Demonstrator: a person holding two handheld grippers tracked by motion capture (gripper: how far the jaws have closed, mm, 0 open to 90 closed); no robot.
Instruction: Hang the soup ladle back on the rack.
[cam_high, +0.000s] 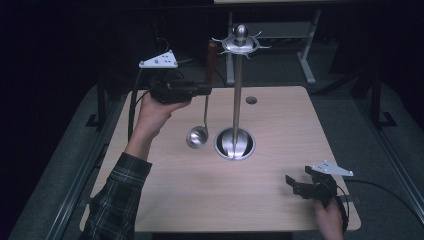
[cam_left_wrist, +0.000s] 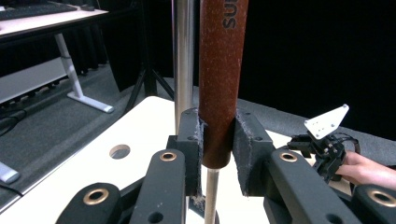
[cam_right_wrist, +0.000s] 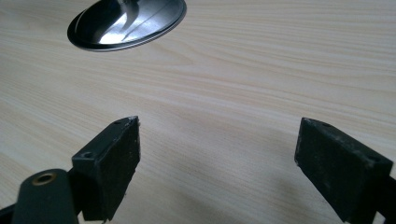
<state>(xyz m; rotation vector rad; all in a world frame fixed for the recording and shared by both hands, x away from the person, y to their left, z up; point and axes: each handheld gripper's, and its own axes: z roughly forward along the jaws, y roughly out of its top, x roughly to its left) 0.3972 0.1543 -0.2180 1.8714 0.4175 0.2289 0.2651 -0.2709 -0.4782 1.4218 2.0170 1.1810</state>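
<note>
Left tool (cam_left_wrist: 218, 154) is clamped on the red-brown wooden handle of a steel ladle (cam_high: 198, 136), held upright just beside the steel pole stand (cam_high: 238, 90); right tool (cam_right_wrist: 217, 163) gapes wide over the pale wooden table (cam_high: 280, 120)

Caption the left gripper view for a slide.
Left gripper clamps the ladle's brown handle beside the steel stand pole.
</note>
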